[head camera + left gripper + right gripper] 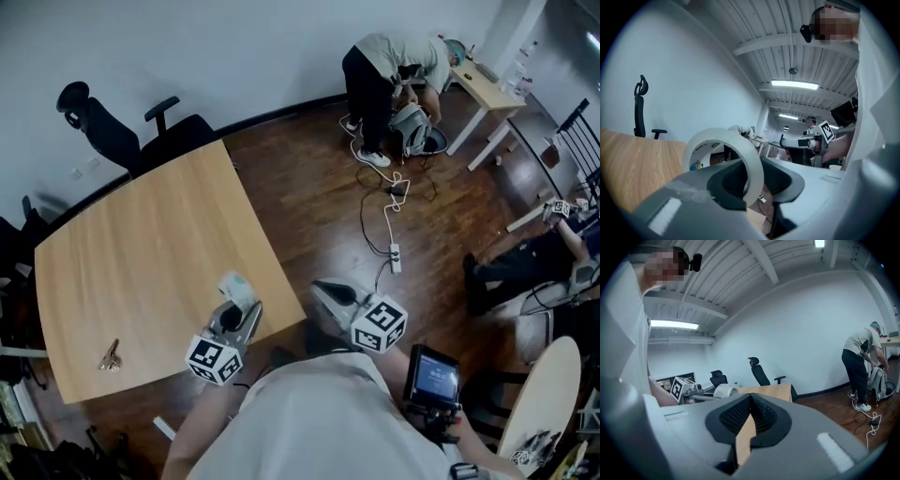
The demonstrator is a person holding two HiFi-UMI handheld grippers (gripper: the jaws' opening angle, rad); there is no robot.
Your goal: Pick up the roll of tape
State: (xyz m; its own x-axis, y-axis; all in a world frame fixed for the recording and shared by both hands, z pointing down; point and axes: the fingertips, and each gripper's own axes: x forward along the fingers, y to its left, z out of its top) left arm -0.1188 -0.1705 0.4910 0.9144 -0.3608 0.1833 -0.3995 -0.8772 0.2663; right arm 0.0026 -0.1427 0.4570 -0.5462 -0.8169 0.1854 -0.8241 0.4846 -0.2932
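The roll of tape (pixel 723 151), pale with a printed core, stands upright between the jaws of my left gripper (pixel 740 180), which is shut on it and held off the wooden table (pixel 141 244). In the head view the roll of tape (pixel 236 285) sticks out of the left gripper (pixel 239 302) over the table's near right corner. My right gripper (pixel 321 291) hovers beside it past the table edge, above the floor. Its jaws (pixel 750 399) meet at the tips with nothing between them. The right gripper view shows the tape (pixel 725 390) off to the left.
A bunch of keys (pixel 111 357) lies near the table's front left corner. A black office chair (pixel 112 131) stands behind the table. Farther back a person (pixel 389 66) bends over a bag, and a power strip (pixel 395 256) with cables lies on the dark floor.
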